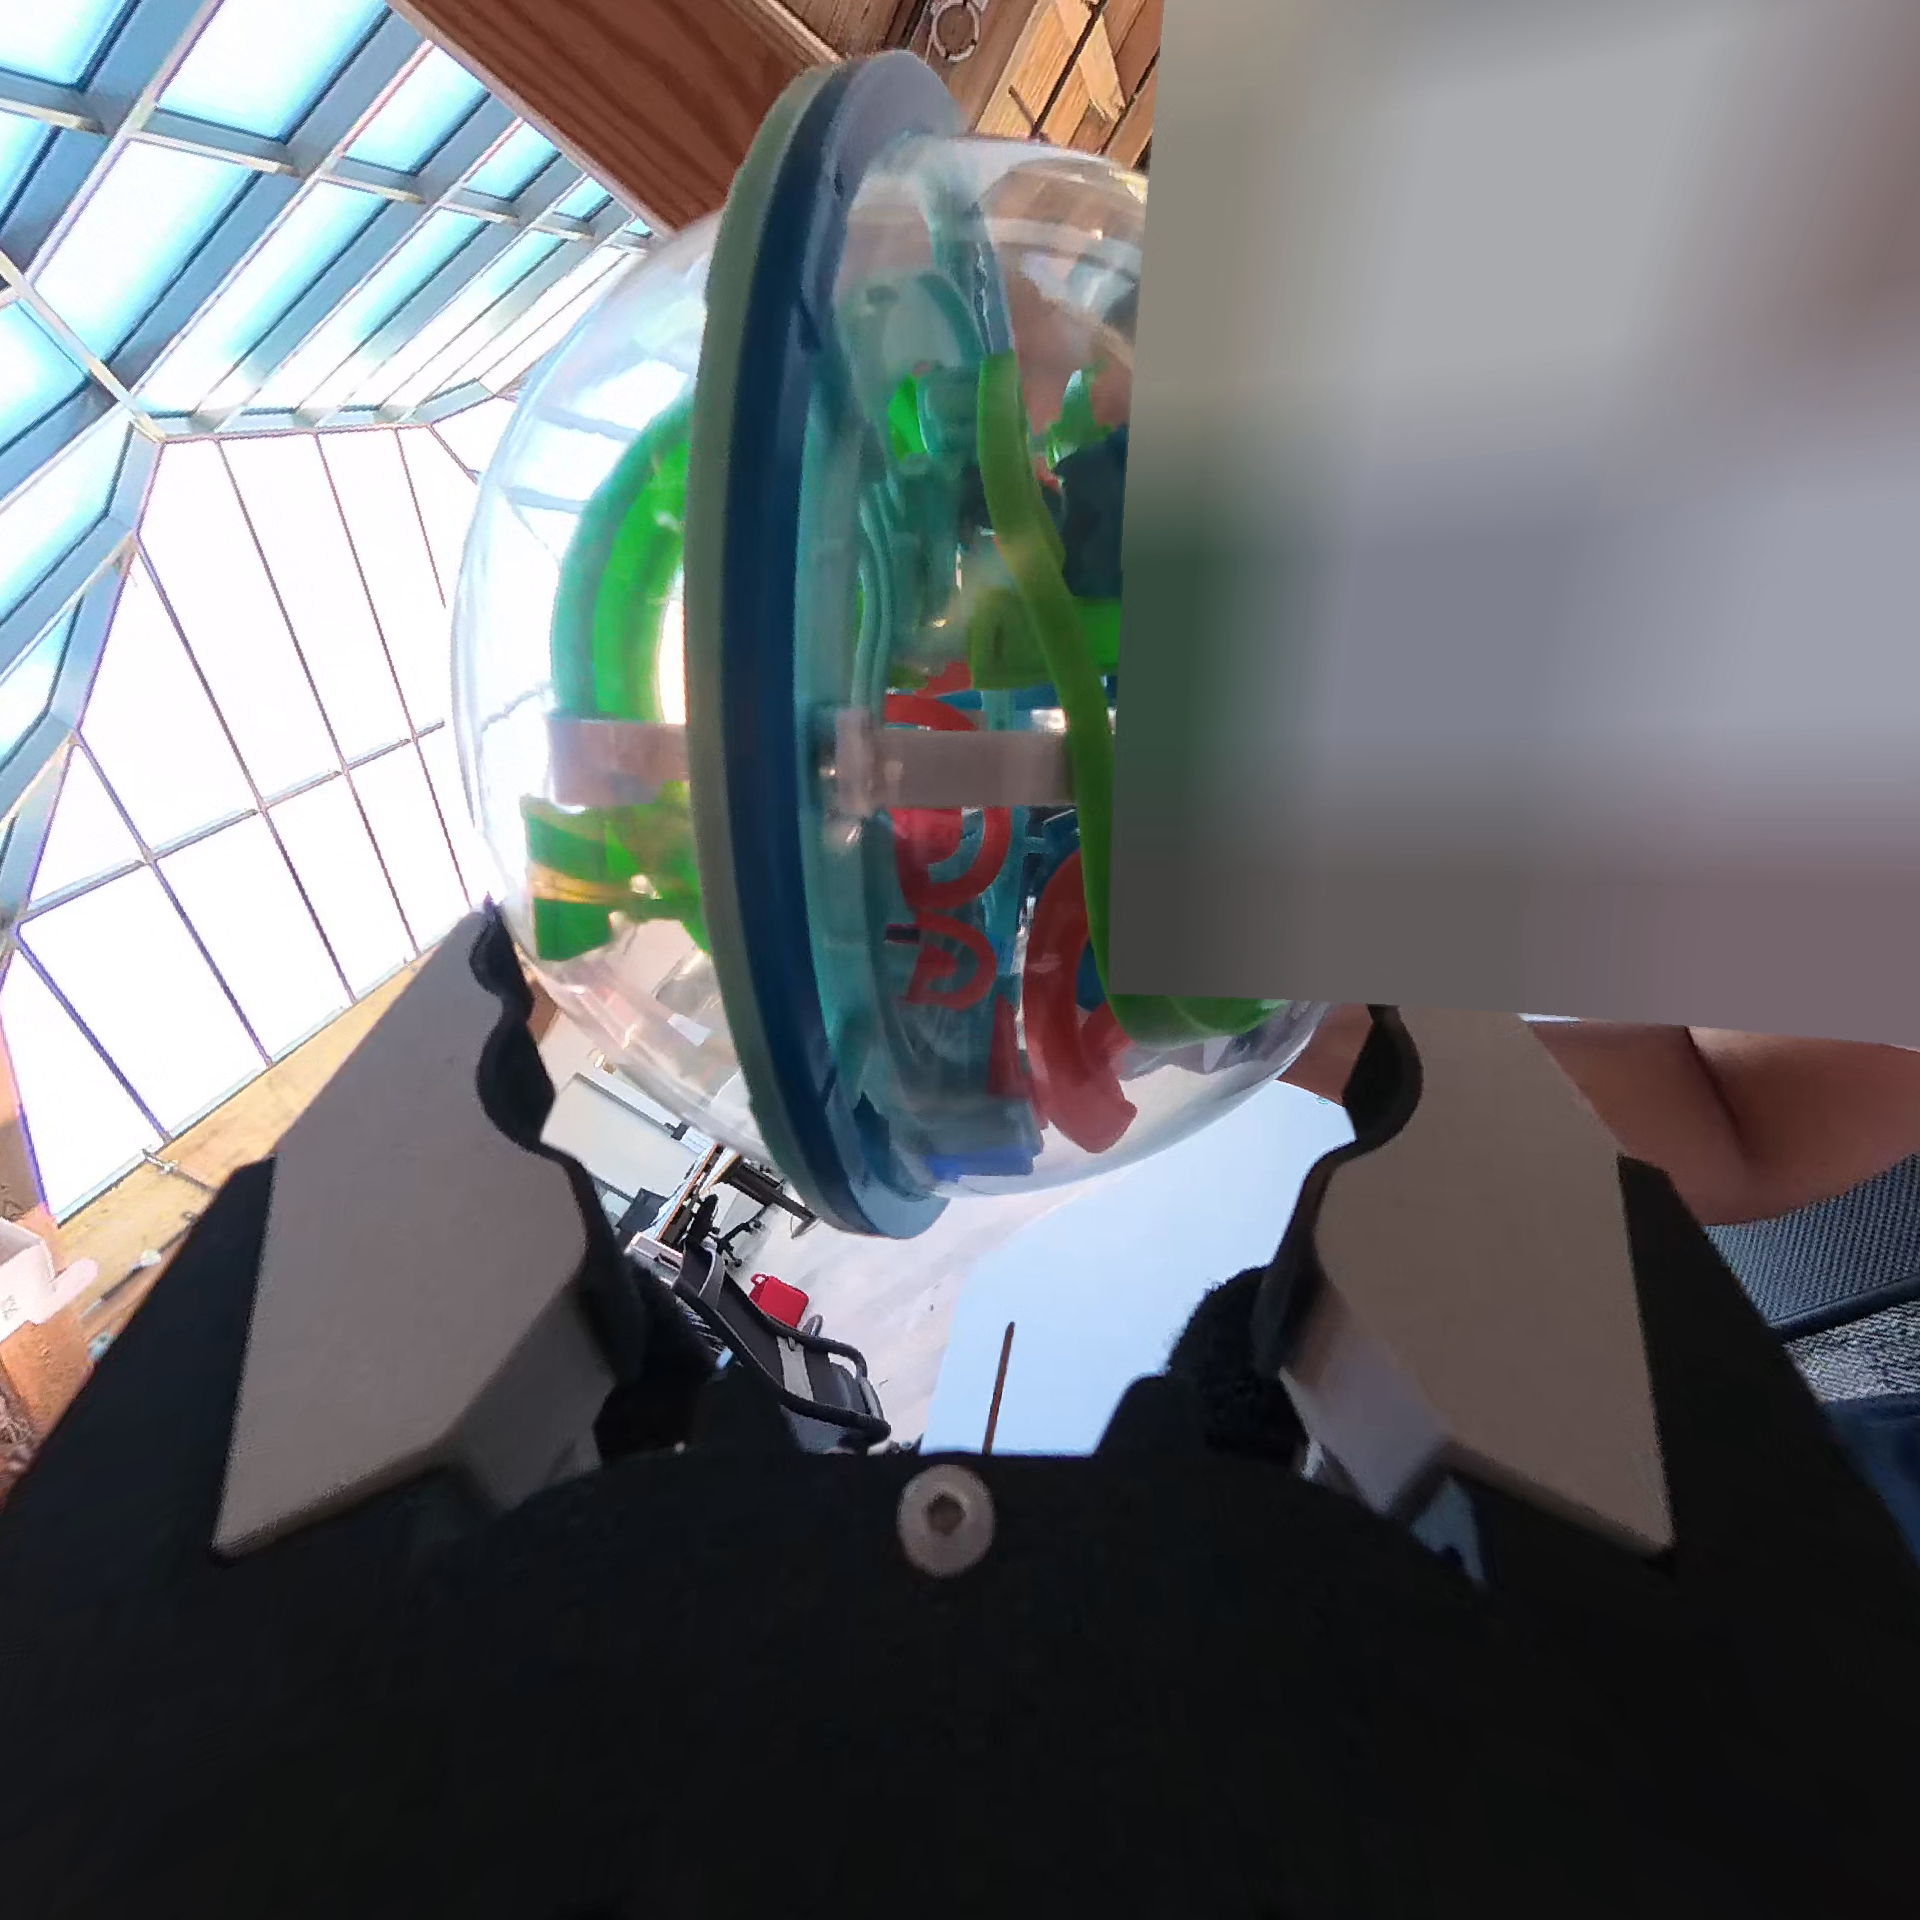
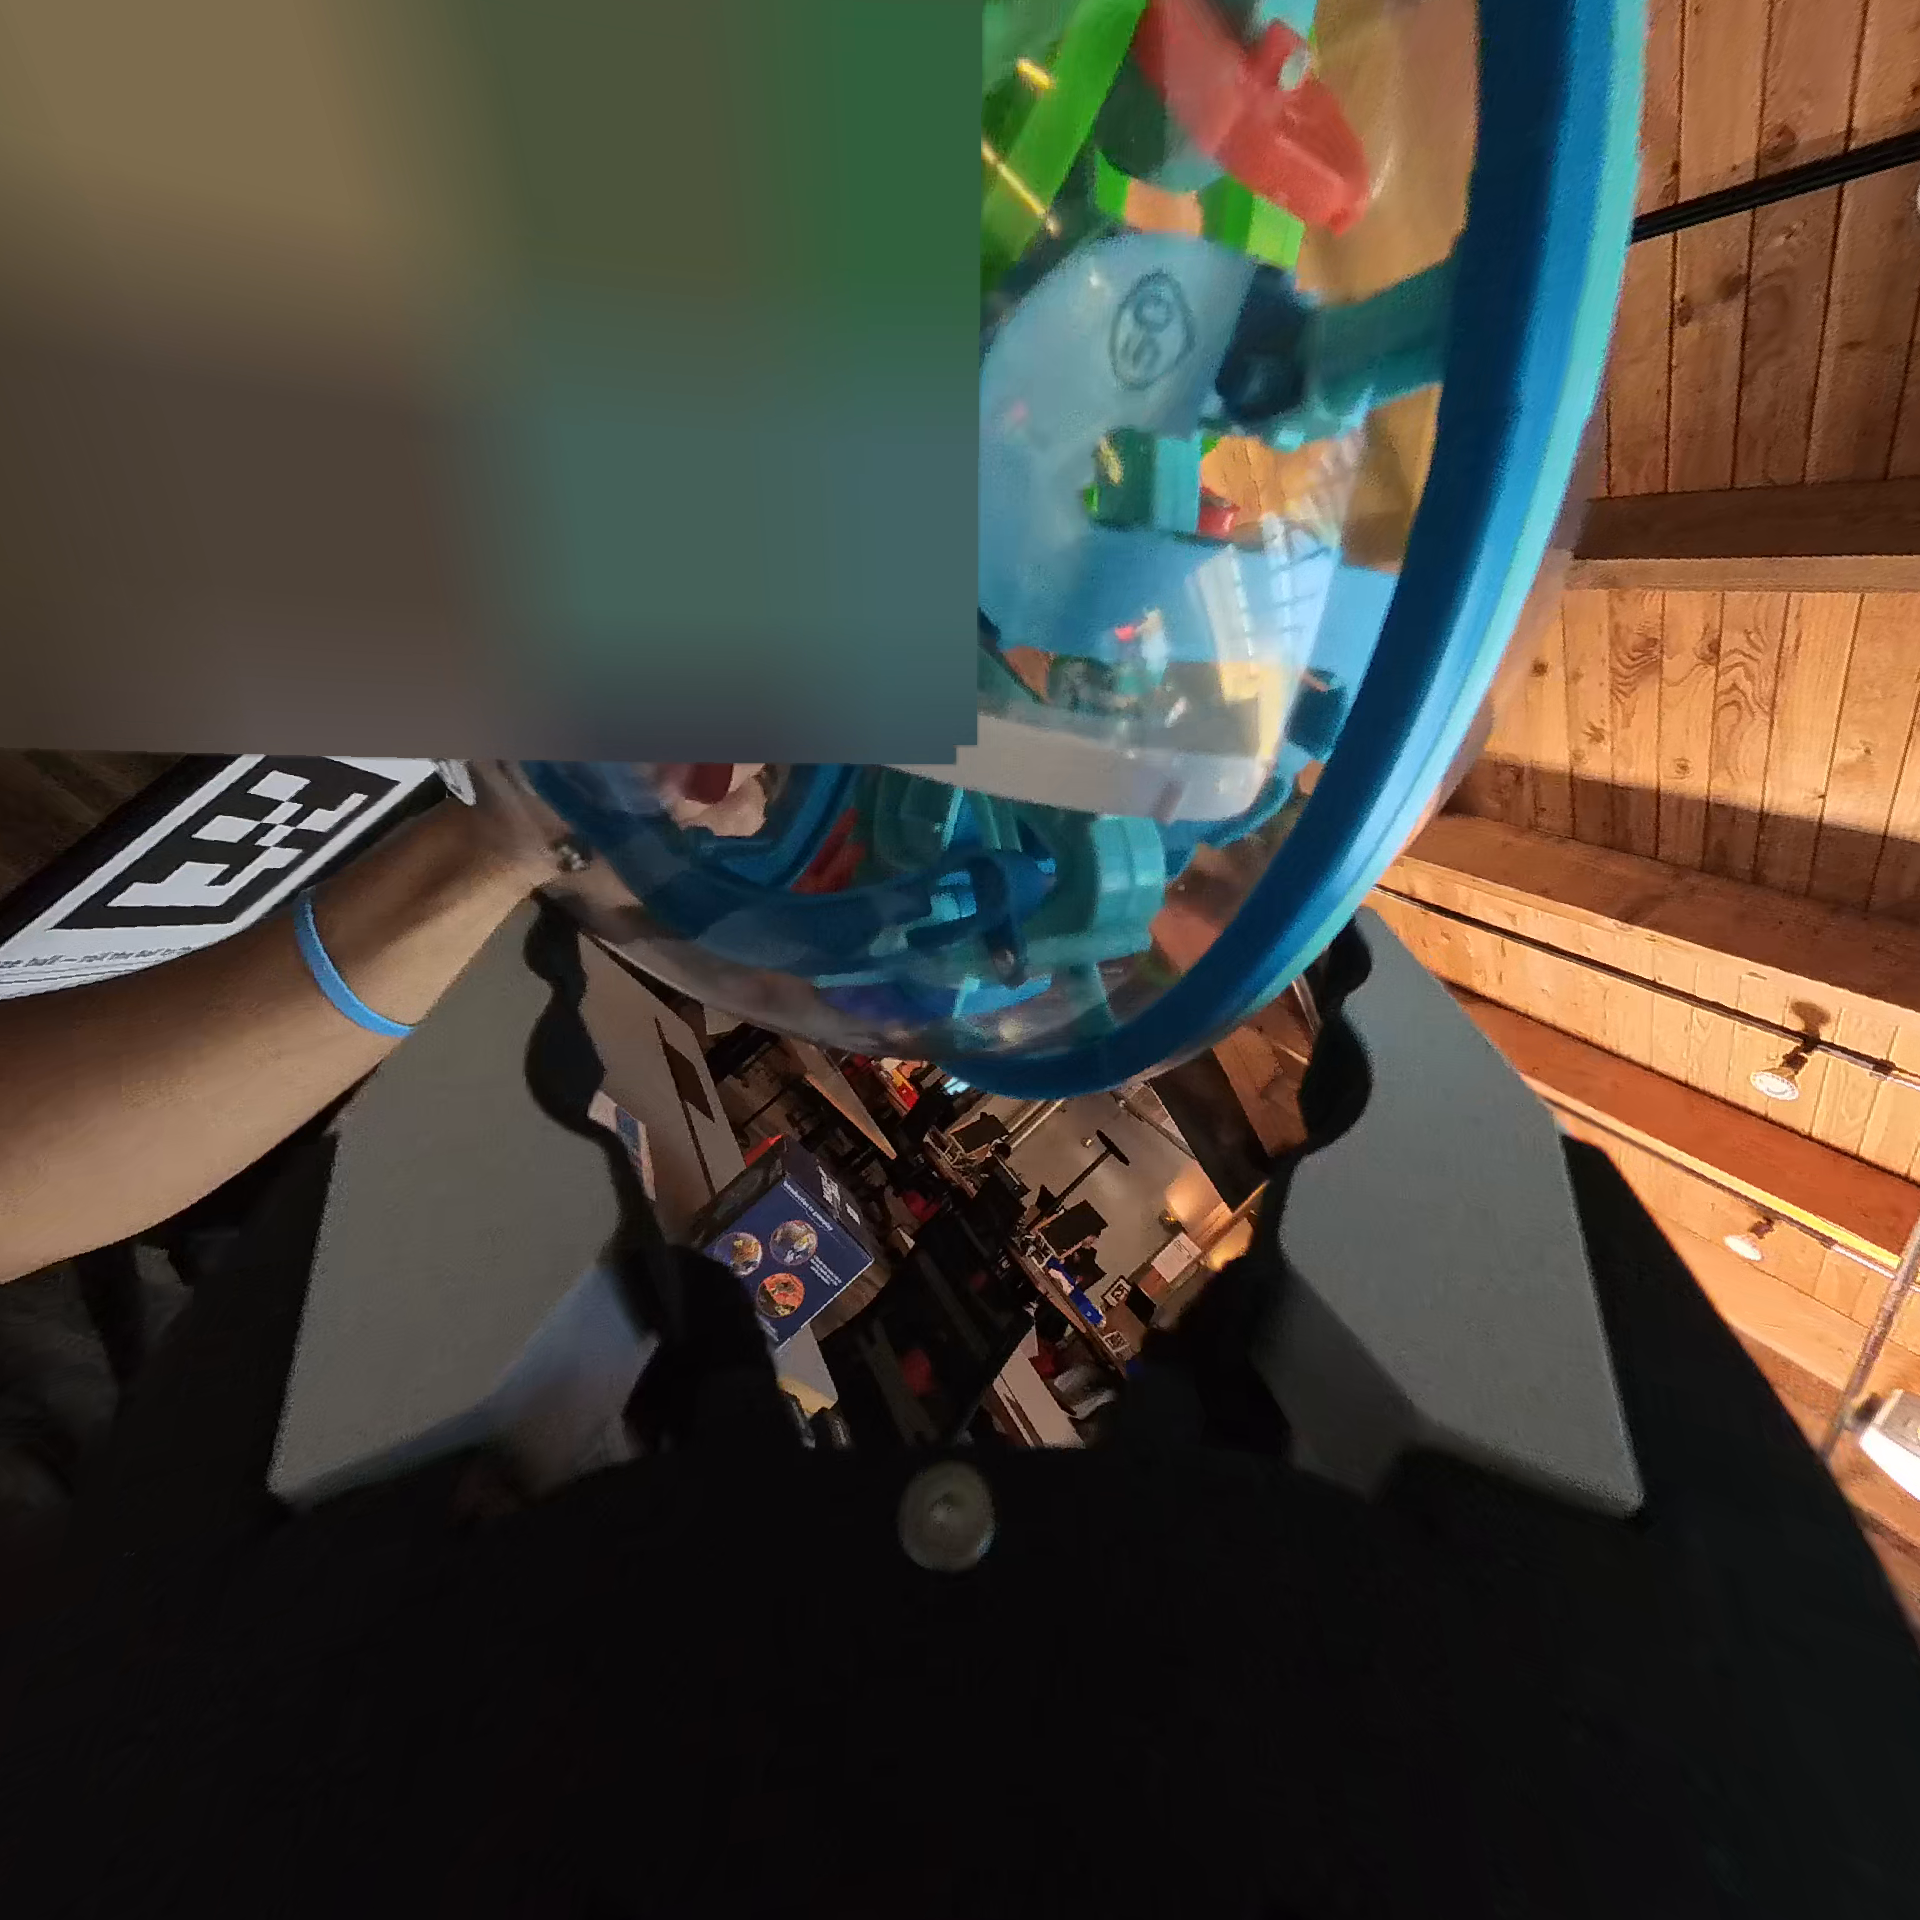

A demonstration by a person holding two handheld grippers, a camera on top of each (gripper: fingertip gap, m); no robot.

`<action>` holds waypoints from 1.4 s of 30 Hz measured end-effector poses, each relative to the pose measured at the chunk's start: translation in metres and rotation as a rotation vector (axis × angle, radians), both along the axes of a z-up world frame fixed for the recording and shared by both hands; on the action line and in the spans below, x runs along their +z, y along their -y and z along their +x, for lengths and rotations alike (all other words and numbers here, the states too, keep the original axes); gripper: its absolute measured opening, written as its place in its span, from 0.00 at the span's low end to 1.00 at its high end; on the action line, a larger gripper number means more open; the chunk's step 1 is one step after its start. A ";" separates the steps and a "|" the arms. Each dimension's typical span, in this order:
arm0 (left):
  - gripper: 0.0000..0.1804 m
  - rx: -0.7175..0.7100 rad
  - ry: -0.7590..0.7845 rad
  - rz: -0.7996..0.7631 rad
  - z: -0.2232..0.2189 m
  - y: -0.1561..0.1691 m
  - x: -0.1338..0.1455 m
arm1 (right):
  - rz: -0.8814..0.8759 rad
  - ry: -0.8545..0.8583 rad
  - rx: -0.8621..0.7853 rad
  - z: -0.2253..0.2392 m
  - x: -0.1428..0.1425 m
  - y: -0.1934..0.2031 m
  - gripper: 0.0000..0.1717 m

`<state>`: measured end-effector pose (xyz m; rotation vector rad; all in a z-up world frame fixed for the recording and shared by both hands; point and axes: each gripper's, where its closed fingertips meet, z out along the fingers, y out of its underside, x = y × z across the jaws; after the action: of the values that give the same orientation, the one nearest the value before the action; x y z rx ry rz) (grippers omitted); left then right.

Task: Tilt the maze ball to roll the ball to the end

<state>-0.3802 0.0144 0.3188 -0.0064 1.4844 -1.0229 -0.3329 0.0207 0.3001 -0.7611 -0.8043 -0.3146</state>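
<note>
The maze ball [image 1: 883, 675] is a clear sphere with a blue equator ring and green, red and teal tracks inside. It is held up in the air, ring nearly upright. My left gripper [image 1: 935, 987] is shut on it, with one fingertip [image 1: 499, 956] on the clear shell at the left and the other on the shell at the lower right. In the right wrist view the maze ball [image 2: 1195, 623] fills the top. My right gripper [image 2: 945, 945] is shut on it, with one pad on the shell and one fingertip [image 2: 1340, 966] at the blue ring. I cannot pick out the small ball inside.
A glass skylight roof [image 1: 208, 416] and wooden panelling [image 2: 1714, 623] lie behind the ball. A person's arm with a blue wristband [image 2: 343, 977] and a black-and-white marker card [image 2: 229, 842] are at the left. Desks and a blue box [image 2: 790, 1247] lie far below.
</note>
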 end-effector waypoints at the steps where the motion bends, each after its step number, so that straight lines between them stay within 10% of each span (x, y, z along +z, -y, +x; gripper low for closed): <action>1: 0.85 -0.001 0.001 -0.001 0.000 0.000 0.000 | -0.002 -0.002 0.001 0.001 0.000 0.000 0.80; 42: 0.85 -0.073 0.054 0.063 -0.009 0.003 -0.016 | 0.094 0.079 -0.066 -0.007 -0.008 0.010 0.79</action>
<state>-0.3891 0.0116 0.3030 0.1202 1.4763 -1.0264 -0.3402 0.0112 0.2919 -0.6911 -0.8339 -0.4412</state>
